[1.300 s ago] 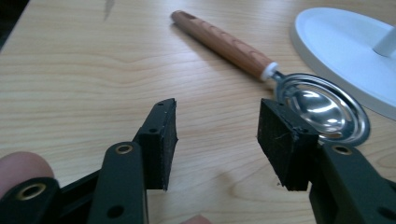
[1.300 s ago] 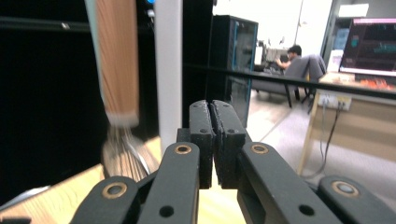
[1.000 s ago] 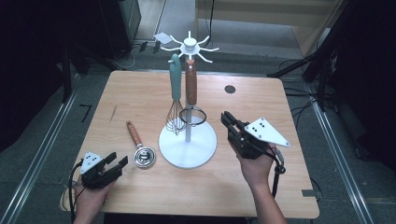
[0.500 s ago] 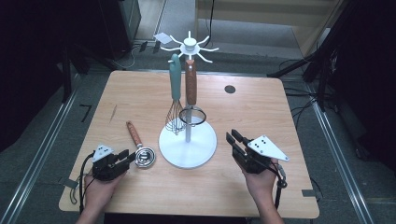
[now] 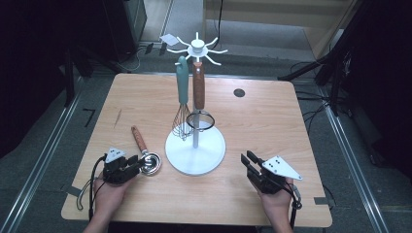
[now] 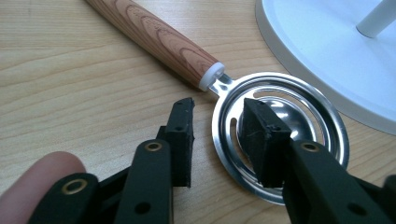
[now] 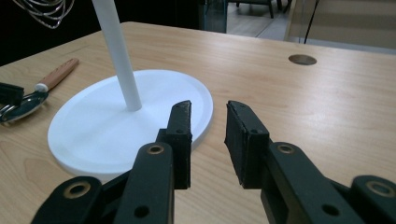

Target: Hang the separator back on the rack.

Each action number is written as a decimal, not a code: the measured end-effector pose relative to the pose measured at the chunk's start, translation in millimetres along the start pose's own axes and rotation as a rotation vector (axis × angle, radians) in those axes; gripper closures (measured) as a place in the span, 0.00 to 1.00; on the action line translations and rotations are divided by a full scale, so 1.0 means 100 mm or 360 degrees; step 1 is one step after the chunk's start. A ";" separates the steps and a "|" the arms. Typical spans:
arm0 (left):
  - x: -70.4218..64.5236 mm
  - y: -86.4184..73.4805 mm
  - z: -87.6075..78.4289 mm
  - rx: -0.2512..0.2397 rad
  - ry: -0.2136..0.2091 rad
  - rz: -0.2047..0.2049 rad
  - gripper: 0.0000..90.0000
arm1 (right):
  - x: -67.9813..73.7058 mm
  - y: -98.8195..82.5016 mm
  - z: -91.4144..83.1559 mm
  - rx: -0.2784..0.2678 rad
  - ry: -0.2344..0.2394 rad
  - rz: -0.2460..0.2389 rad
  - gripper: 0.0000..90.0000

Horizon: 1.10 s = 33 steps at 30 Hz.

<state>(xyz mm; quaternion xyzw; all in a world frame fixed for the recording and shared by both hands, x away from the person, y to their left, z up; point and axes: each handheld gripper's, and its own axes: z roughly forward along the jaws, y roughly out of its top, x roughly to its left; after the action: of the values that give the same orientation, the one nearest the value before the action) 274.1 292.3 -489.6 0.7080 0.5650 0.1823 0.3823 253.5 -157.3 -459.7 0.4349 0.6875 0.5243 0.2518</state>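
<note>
Wooden table (image 5: 272, 126) on a dark floor with rails either side; a white utensil stand (image 5: 195, 145) sits at frame centre.

Lower left of the high view: the left gripper (image 5: 138, 165) has slid in toward the strainer spoon (image 5: 145, 153) since a second ago, and its jaws have just been closing. In the left gripper view they straddle the spoon's steel rim (image 6: 280, 135), one pad inside the bowl, one outside on the wood, not yet pressing. A pickup looks imminent.

Centre: a teal-handled whisk (image 5: 182, 97) and a brown-handled strainer (image 5: 198, 97) hang from the stand.

Lower right: the right gripper (image 5: 248, 161) has come down to table level beside the stand base, jaws slightly apart, just been opening, holding nothing.

The hooks behind the hanging handles are hard to make out.
</note>
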 end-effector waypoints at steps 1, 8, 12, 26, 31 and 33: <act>0.00 0.00 0.00 0.0006 -0.0007 0.0004 0.75 | 0.00 -0.03 -0.01 0.0008 0.0009 0.0003 0.80; -0.04 -0.03 -0.03 0.0030 -0.0039 0.0047 0.81 | 0.06 -0.12 -0.01 0.0047 0.0034 -0.0014 0.79; -0.10 -0.06 -0.06 0.0050 -0.0054 0.0060 0.81 | 0.12 -0.17 0.01 0.0075 0.0062 -0.0018 0.80; -0.35 -0.29 -0.24 0.0046 -0.0067 0.0051 0.82 | 0.31 -0.17 0.06 0.0091 0.0146 -0.0082 0.77; -0.43 -0.32 -0.26 0.0048 -0.0071 0.0048 0.82 | 0.42 -0.15 0.11 0.0082 0.0213 -0.0072 0.78; -0.48 -0.35 -0.27 0.0055 -0.0076 0.0063 0.82 | 0.48 -0.14 0.13 0.0087 0.0242 -0.0077 0.78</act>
<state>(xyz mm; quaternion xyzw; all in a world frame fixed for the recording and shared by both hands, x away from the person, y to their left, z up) 218.6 258.0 -489.9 0.7298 0.5447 0.1630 0.3797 235.0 -110.3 -472.0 0.3838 0.7289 0.5307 0.1994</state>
